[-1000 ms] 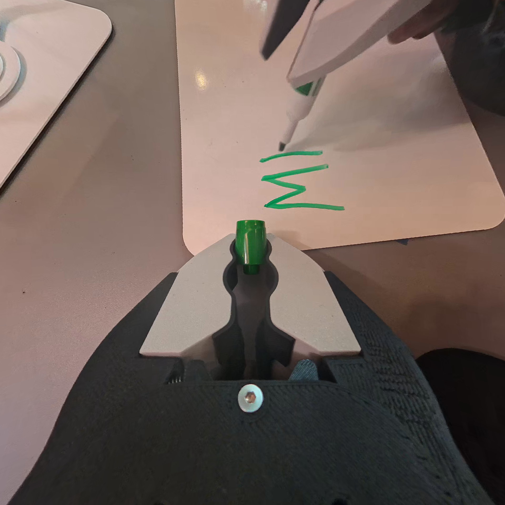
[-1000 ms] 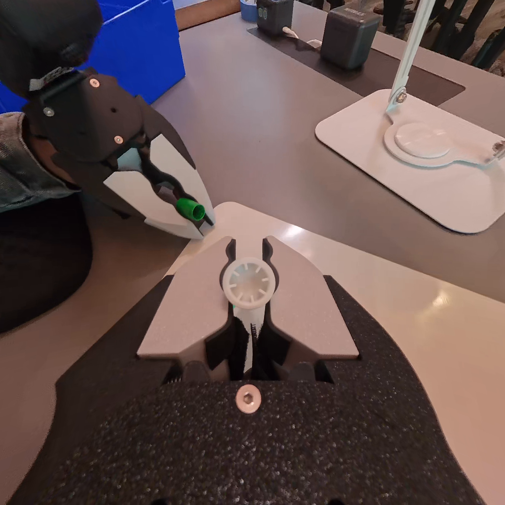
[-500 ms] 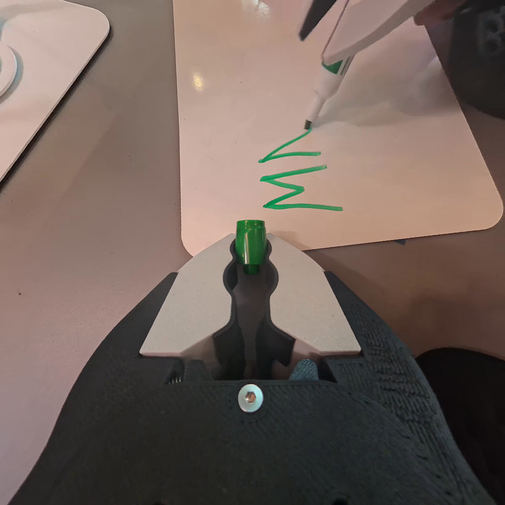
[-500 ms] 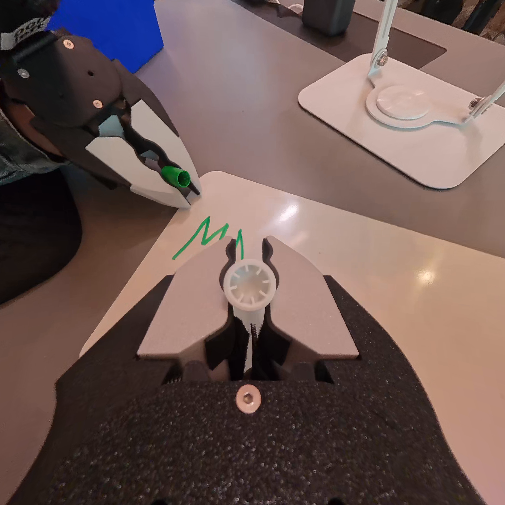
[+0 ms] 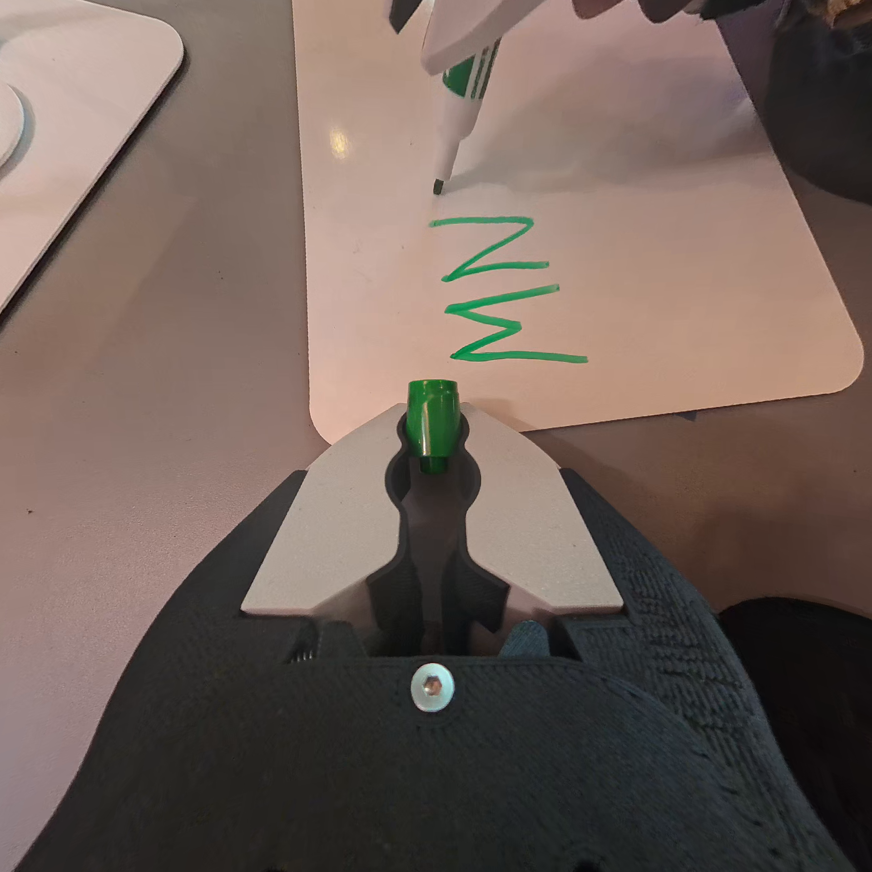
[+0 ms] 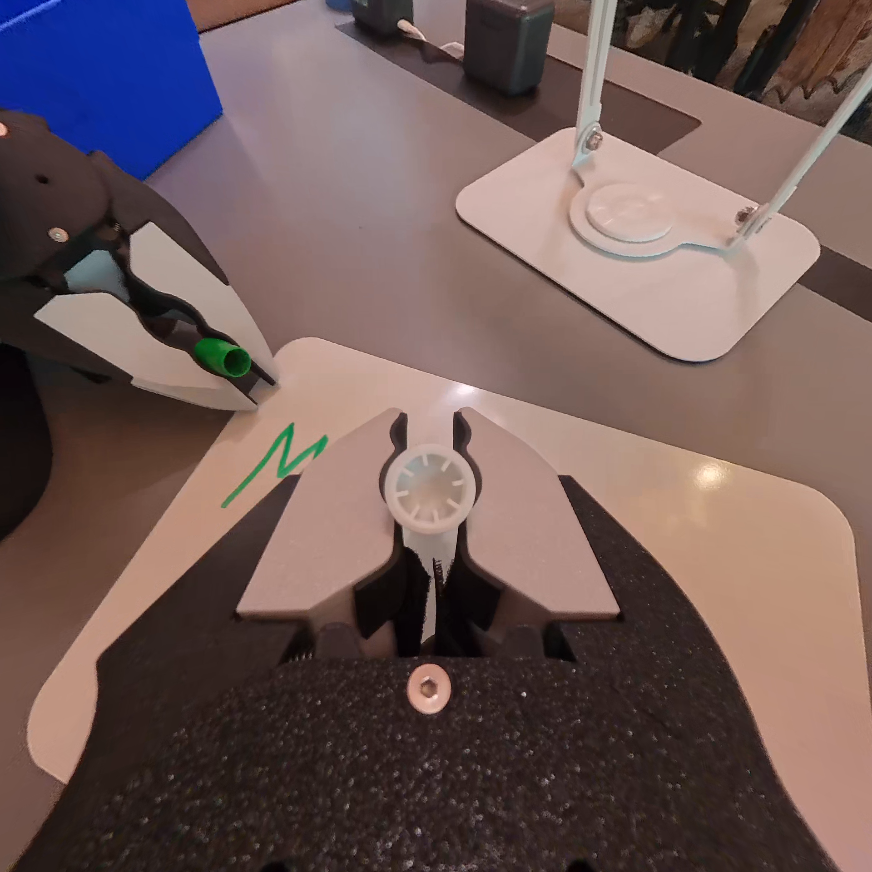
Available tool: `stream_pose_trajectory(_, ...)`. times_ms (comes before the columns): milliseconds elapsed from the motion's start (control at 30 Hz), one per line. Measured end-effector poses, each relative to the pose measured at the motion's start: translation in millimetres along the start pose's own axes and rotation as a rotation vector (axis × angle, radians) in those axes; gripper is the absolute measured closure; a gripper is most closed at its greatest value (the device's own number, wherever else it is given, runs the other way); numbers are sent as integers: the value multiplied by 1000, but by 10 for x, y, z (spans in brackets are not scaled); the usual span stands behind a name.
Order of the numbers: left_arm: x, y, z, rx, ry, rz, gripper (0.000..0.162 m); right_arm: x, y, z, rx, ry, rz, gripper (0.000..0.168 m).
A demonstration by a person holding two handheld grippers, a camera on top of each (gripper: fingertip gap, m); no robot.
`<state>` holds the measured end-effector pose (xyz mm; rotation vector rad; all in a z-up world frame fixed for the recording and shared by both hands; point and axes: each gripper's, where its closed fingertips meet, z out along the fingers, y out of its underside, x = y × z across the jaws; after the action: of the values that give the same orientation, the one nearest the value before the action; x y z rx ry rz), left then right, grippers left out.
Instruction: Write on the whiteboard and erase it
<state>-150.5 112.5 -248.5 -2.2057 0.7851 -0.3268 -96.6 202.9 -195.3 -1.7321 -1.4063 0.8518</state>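
A white whiteboard (image 5: 637, 212) lies flat on the grey table, with green zigzag marks (image 5: 500, 292) near its near-left corner. My left gripper (image 5: 433, 415) is shut on the green marker cap (image 5: 431, 422) and rests at the board's corner. My right gripper (image 6: 428, 424) is shut on the white marker (image 6: 429, 488), whose end faces the camera. In the left wrist view the marker (image 5: 460, 108) points down with its tip just beyond the marks. The left gripper (image 6: 257, 377) with the cap (image 6: 222, 358) and part of the marks (image 6: 278, 462) show in the right wrist view, on the whiteboard (image 6: 684, 590).
A white lamp base (image 6: 660, 264) with thin metal arms stands at the back right; it also shows in the left wrist view (image 5: 71, 141). A blue bin (image 6: 94, 80) is at the back left. Dark boxes (image 6: 505, 42) sit at the far edge. About 12 centimeters separates my left fingertips from my right.
The marker has drawn more strokes, extending the zigzag away from my left gripper, and its tip now sits just past the newest line. My left gripper has stayed put with the cap.
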Motion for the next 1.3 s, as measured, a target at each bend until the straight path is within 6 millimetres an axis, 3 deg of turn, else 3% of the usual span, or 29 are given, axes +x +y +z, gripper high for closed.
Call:
stream_pose_trajectory(167, 2, -3, 2, 4, 4, 0, 146, -64, 12, 13, -7, -28, 3, 149)
stream_pose_trajectory(300, -1, -3, 2, 4, 4, 0, 146, -195, 133, -161, -70, -49, 2, 149)
stream_pose_trajectory(400, -2, -5, 3, 3, 1, 4, 146, -78, 184, -254, -105, 1, -9, 149)
stream_pose_trajectory(533, -4, -6, 2, 3, -2, 10, 146, 73, 74, -101, -53, 33, -21, 149)
stream_pose_trajectory(667, -7, -5, 2, 6, 2, 6, 146, -58, -13, 46, -38, -16, -35, 149)
stream_pose_trajectory(867, -11, -5, 1, 5, -1, 10, 146, 179, 8, -1, -33, 44, -9, 149)
stream_pose_trajectory(1133, -13, -6, 3, 7, 2, 6, 146, 62, 234, -340, -107, 48, 27, 149)
stream_pose_trajectory(1300, -12, -7, 4, 8, 0, 10, 146, 117, 23, -211, 6, 48, 16, 149)
